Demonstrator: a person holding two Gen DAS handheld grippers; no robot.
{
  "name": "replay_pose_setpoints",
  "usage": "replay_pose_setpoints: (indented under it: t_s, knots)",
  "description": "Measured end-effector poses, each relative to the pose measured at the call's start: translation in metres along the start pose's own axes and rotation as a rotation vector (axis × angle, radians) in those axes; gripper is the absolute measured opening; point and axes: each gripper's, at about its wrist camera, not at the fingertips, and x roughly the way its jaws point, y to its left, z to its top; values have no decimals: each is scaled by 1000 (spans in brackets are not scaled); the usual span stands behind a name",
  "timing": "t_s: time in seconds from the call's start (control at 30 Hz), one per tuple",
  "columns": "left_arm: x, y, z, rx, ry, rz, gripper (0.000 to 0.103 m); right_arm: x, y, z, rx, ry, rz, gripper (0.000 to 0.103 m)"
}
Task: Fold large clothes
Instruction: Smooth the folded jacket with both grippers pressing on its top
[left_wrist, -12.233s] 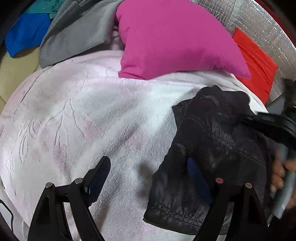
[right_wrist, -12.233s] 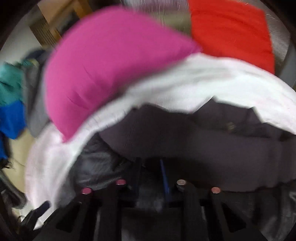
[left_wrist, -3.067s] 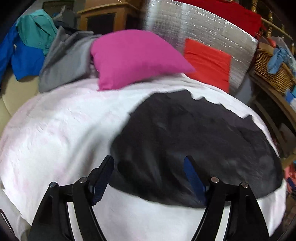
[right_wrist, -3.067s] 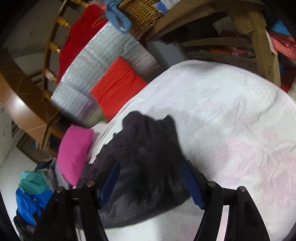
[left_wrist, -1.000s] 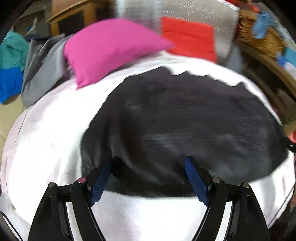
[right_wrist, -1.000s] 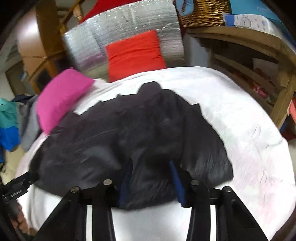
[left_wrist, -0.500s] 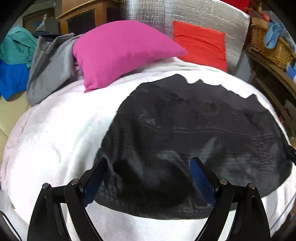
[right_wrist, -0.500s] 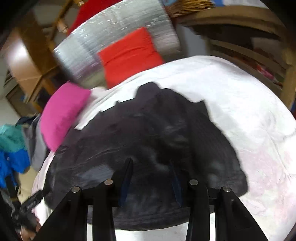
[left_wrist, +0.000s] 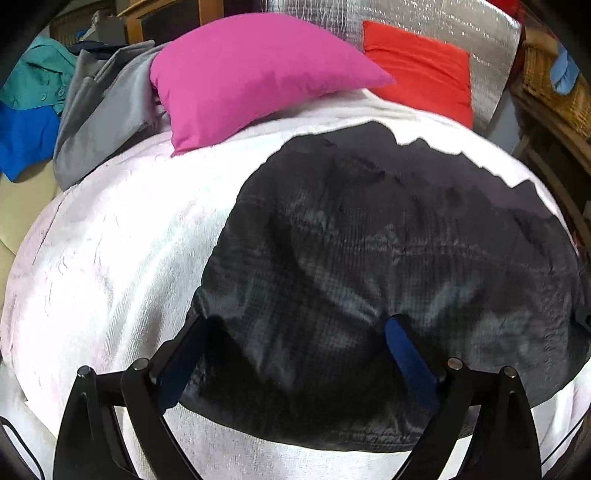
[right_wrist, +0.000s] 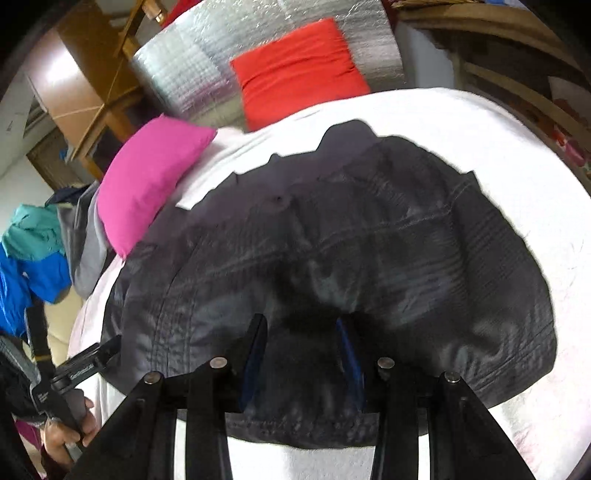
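A black jacket (left_wrist: 388, 277) lies spread out on a white blanket (left_wrist: 110, 258), filling the middle and the 3 o'clock side of the left wrist view. Its hem runs along the near edge, toward 6 o'clock, and its far edge is jagged toward 12 o'clock.

The left gripper (left_wrist: 295, 354) hangs over the jacket's near left part with its jaws spread wide; the blue pads (left_wrist: 406, 354) hold nothing between them. The right gripper (right_wrist: 301, 350) sits low over the near hem in its own view, jaws partly apart, with dark cloth bunched up between them; whether the pads actually touch the cloth cannot be told. In that same view the left gripper's black body (right_wrist: 85, 365) shows at 8 o'clock at the jacket's left edge, with the person's hand (right_wrist: 70, 432) gripping its handle.

Beyond the jacket, at 11 o'clock in the left view, a pink pillow (left_wrist: 251, 70) rests on the blanket's far edge. A red cushion (left_wrist: 421, 66) leans against a silver foil board (left_wrist: 461, 26) at 1 o'clock. At 10 o'clock lies a heap of clothes: a grey garment (left_wrist: 99, 110), a teal one (left_wrist: 37, 81) and a blue one (left_wrist: 26, 140).

At 2 o'clock a wicker basket (left_wrist: 546, 85) stands on a wooden shelf, with a light blue cloth (left_wrist: 563, 72) hanging over its rim; the rest of its contents are hidden.
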Motion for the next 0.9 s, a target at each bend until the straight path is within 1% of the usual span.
replay_pose_setpoints:
  t_s: [0.1, 0.17, 0.2, 0.23, 0.3, 0.37, 0.47, 0.53, 0.6, 0.7, 0.8, 0.9]
  knots:
    - [-8, -12, -4, 23, -22, -4, 97, 16, -1, 8, 8, 28, 5, 42]
    - [1, -22, -4, 73, -3, 32, 97, 28, 1, 10, -5, 59, -7, 42]
    - [5, -26, -5, 101, 1, 54, 102, 30, 3, 12, -9, 58, -8, 42]
    - [11, -32, -6, 139, -8, 89, 103, 32, 4, 15, -7, 55, -4, 42]
    - [17, -38, -3, 188, -19, 108, 103, 30, 4, 21, 13, 40, 14, 42]
    - [21, -36, 2, 180, -13, 87, 103, 28, 4, 30, 25, 22, 30, 42]
    - [30, -27, 9, 110, 25, 30, 103, 26, 6, 52, 25, -25, 20, 42]
    - [32, -26, 11, 85, 33, 23, 103, 28, 4, 68, 44, -43, 9, 42]
    - [36, -27, 11, 88, 42, 32, 103, 33, 0, 84, 64, -49, -17, 42]
    - [40, -26, 11, 64, 53, 24, 103, 61, -1, 119, 70, -13, -63, 42]
    - [44, -21, 15, 40, 77, -6, 103, 91, -5, 143, 105, 40, -80, 42]
    - [45, -18, 18, 25, 90, -33, 103, 128, -12, 162, 135, 107, -129, 42]
